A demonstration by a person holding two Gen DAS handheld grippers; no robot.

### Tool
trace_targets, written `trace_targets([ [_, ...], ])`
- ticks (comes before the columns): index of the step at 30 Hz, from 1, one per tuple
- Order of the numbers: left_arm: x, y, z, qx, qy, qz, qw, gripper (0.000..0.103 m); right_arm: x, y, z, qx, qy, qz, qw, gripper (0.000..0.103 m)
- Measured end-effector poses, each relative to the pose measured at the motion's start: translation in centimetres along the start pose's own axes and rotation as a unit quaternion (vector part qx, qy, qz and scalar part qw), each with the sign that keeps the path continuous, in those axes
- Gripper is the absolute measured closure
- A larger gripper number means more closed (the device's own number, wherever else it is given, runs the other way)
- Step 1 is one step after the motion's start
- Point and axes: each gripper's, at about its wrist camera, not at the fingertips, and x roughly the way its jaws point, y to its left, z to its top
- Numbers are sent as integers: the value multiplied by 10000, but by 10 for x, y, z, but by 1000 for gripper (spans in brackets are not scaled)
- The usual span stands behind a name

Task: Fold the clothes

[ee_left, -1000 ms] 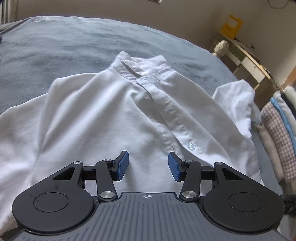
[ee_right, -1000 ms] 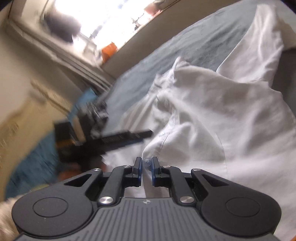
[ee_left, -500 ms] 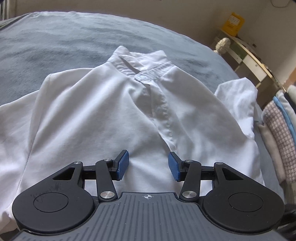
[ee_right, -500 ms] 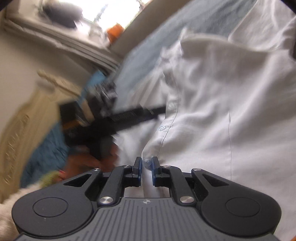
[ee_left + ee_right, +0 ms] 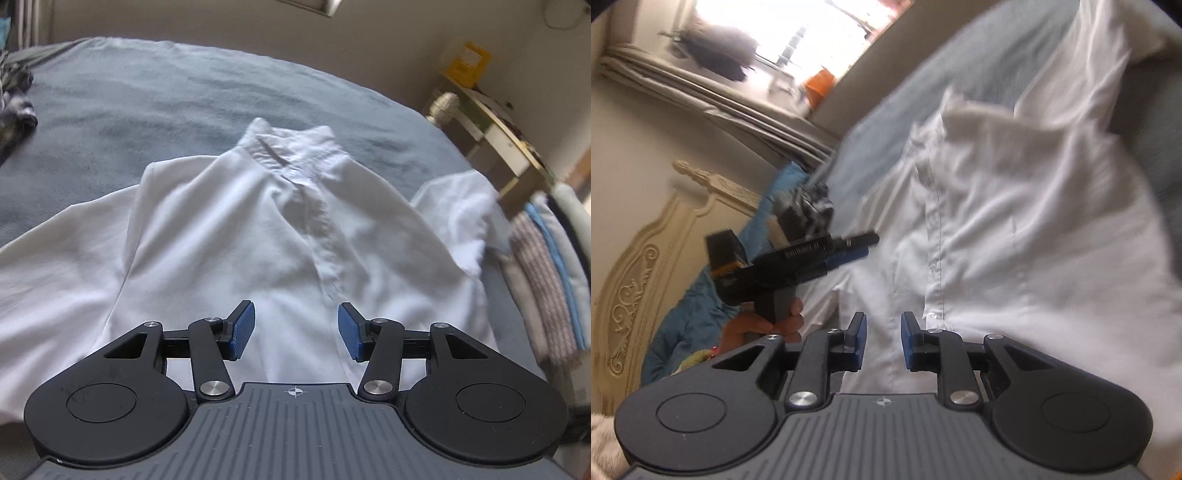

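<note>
The right claw point(image 5: 882, 339), clamped on the placket edge of the white shirt point(image 5: 258, 236) in both earlier frames, now stands parted, and the edge lies free just beside its right finger. In the left wrist view the shirt sits further out than before: the collar point(image 5: 291, 151) has receded, more grey bedspread point(image 5: 147, 96) shows around it, and the lower button seen a second ago is no longer visible. The left claw point(image 5: 295, 328) appears closer in the right wrist view.
</note>
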Motion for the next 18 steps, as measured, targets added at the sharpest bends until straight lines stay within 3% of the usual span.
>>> trace_targets([
  [2,-16,-9,-8,281,68,-60,9996,53,-31,9,-7,-281,-118,-42,9995,81],
  [5,-39,-24,-29,758,256,-207,9966,53,-66,37,-27,-1217,252,-335,9917,81],
  [9,-57,-47,-75,1416,804,-454,9856,53,-51,56,-71,-2590,821,-718,9597,81],
  [13,-64,-68,-130,1837,1119,-734,9738,53,-22,70,-119,-3928,1365,-1076,9030,81],
  [15,-68,-76,-153,1969,1092,-809,9710,53,-8,77,-143,-4562,1625,-1246,8660,82],
  [18,-74,-85,-182,2158,1054,-901,9665,53,14,88,-179,-5456,1995,-1484,8003,82],
])
